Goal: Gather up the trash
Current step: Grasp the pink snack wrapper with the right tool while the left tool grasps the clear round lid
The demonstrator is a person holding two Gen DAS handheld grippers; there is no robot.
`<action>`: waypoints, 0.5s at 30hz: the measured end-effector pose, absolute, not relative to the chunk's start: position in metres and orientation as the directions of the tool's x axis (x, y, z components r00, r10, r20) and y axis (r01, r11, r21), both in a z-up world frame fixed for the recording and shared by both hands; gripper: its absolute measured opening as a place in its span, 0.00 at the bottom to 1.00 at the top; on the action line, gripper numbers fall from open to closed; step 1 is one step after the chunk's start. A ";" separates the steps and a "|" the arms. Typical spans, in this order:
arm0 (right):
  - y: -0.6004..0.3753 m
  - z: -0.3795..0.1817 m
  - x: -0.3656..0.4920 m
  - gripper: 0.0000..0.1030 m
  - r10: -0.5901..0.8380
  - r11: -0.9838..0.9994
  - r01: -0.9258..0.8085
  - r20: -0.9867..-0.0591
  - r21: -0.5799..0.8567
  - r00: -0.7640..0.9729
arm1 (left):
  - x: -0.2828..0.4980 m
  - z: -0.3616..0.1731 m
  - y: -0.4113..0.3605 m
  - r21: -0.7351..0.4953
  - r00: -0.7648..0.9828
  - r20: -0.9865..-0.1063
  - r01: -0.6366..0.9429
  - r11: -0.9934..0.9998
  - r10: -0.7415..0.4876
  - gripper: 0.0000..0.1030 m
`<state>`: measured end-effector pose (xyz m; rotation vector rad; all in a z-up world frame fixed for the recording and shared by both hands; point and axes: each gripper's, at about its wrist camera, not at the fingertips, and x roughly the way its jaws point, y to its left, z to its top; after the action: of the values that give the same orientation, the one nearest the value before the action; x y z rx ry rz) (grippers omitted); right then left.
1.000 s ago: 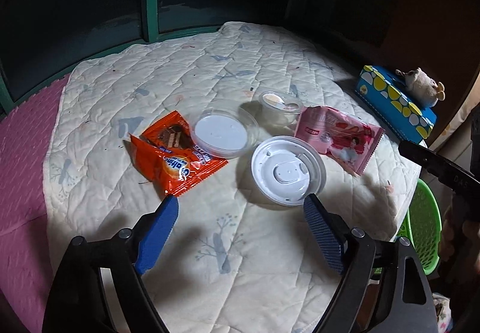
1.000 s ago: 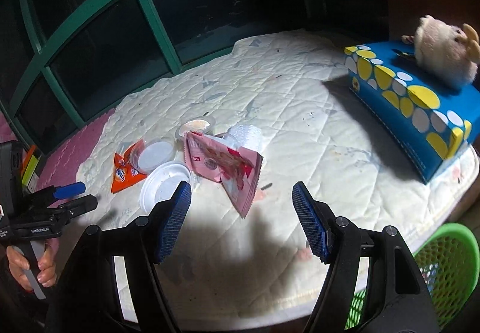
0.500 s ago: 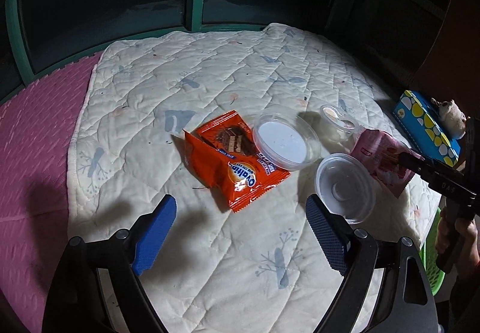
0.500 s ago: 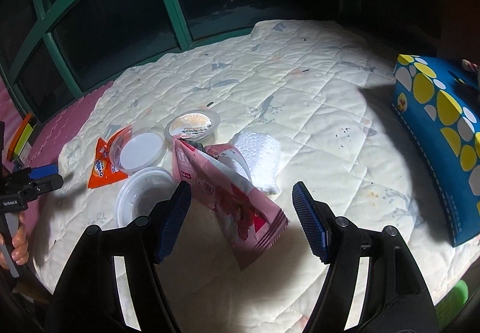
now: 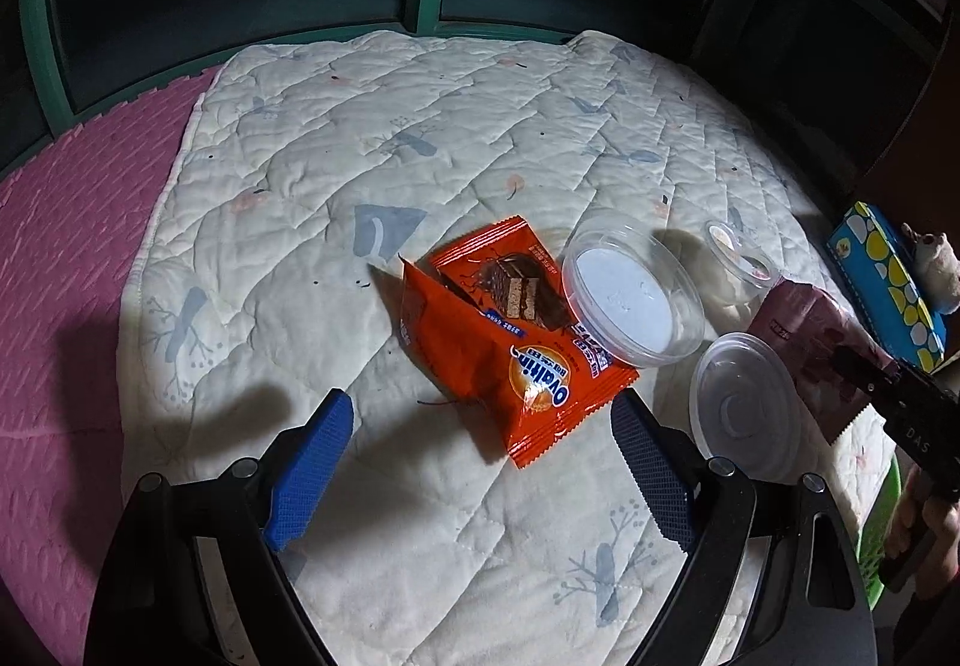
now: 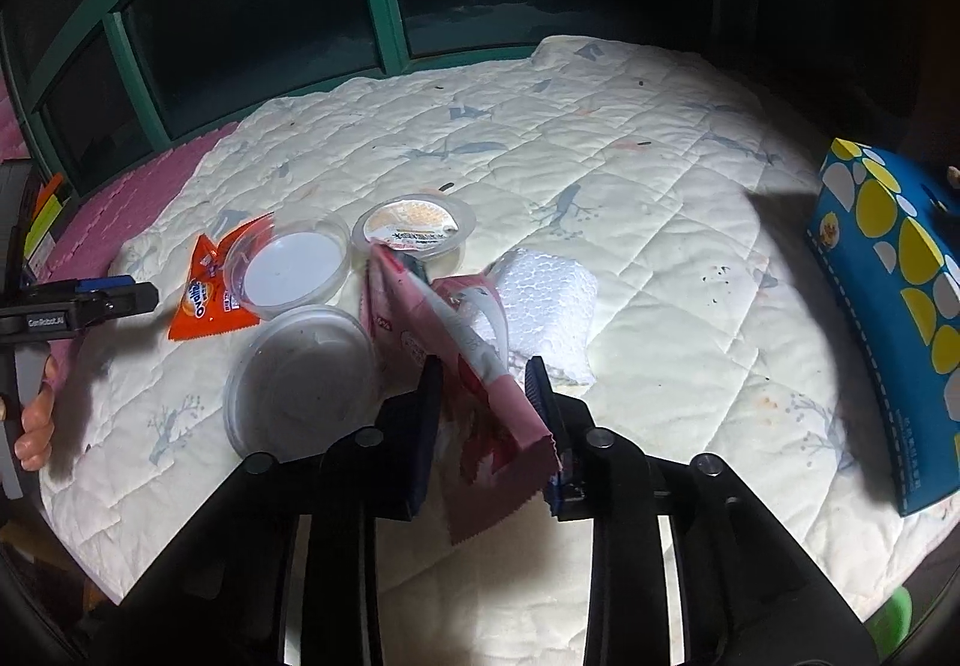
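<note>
Pinching the pink wrapper, the right gripper has its two jaws closed against the packet's sides near its lower, serrated end; the rest of the packet slants up toward 11 o'clock. In the left wrist view the same pink wrapper sits at 3 o'clock, partly behind the dark tip of the right gripper.

Orange Ovaltine wrapper lies flat on the quilt, just ahead of the left gripper, whose blue-padded jaws stand wide apart with nothing between them. From the right wrist view, the left gripper shows at 9 o'clock, near the orange Ovaltine wrapper.

Clear round tub rests at 2 o'clock of the orange packet, its rim overlapping the packet's corner. Clear lid lies at 5 o'clock of that tub, close beside the pink wrapper. Small sealed cup sits beyond the pink wrapper at 11 o'clock, touching or nearly touching its top end. White foam piece lies at 1 o'clock of the closed jaws, partly under the wrapper.

Blue and yellow tissue box stands at 3 o'clock on the quilt's edge, well apart from the trash. Green basket edge shows low at 4 o'clock in the left wrist view. Pink mat borders the quilt at 9 o'clock.
</note>
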<state>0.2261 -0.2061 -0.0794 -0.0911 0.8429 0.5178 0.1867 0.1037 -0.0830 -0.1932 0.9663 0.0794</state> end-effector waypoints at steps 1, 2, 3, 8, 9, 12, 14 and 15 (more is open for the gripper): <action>-0.205 -0.078 0.224 0.24 0.400 0.874 -0.470 -0.731 0.123 0.553 | 0.189 -0.084 0.103 -0.123 0.565 -0.825 -0.151 0.981 -0.016 0.82; -0.204 -0.077 0.221 0.21 0.398 0.876 -0.467 -0.729 0.121 0.557 | 0.192 -0.086 0.103 -0.123 0.562 -0.827 -0.149 0.981 -0.018 0.82; -0.203 -0.076 0.219 0.20 0.397 0.877 -0.465 -0.726 0.121 0.561 | 0.195 -0.088 0.103 -0.123 0.556 -0.831 -0.149 0.981 -0.020 0.82; -0.204 -0.066 0.207 0.14 0.404 0.885 -0.446 -0.702 0.136 0.587 | 0.202 -0.088 0.097 -0.121 0.562 -0.827 -0.135 0.983 -0.025 0.75; -0.205 -0.065 0.205 0.13 0.403 0.887 -0.441 -0.699 0.137 0.592 | 0.204 -0.087 0.094 -0.121 0.564 -0.825 -0.123 0.985 -0.031 0.73; -0.208 -0.060 0.198 0.12 0.404 0.891 -0.430 -0.685 0.145 0.606 | 0.210 -0.085 0.084 -0.123 0.565 -0.824 -0.094 0.988 -0.049 0.72; -0.211 -0.056 0.195 0.12 0.411 0.891 -0.426 -0.675 0.157 0.612 | 0.214 -0.084 0.077 -0.116 0.565 -0.823 -0.076 0.990 -0.053 0.73; -0.213 -0.055 0.194 0.12 0.415 0.891 -0.423 -0.672 0.163 0.614 | 0.216 -0.084 0.073 -0.111 0.566 -0.822 -0.061 0.992 -0.057 0.73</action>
<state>0.1937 -0.2134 -0.0547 -0.0119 0.7714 0.4828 0.2161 0.0729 -0.0838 -0.1321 0.9693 0.0028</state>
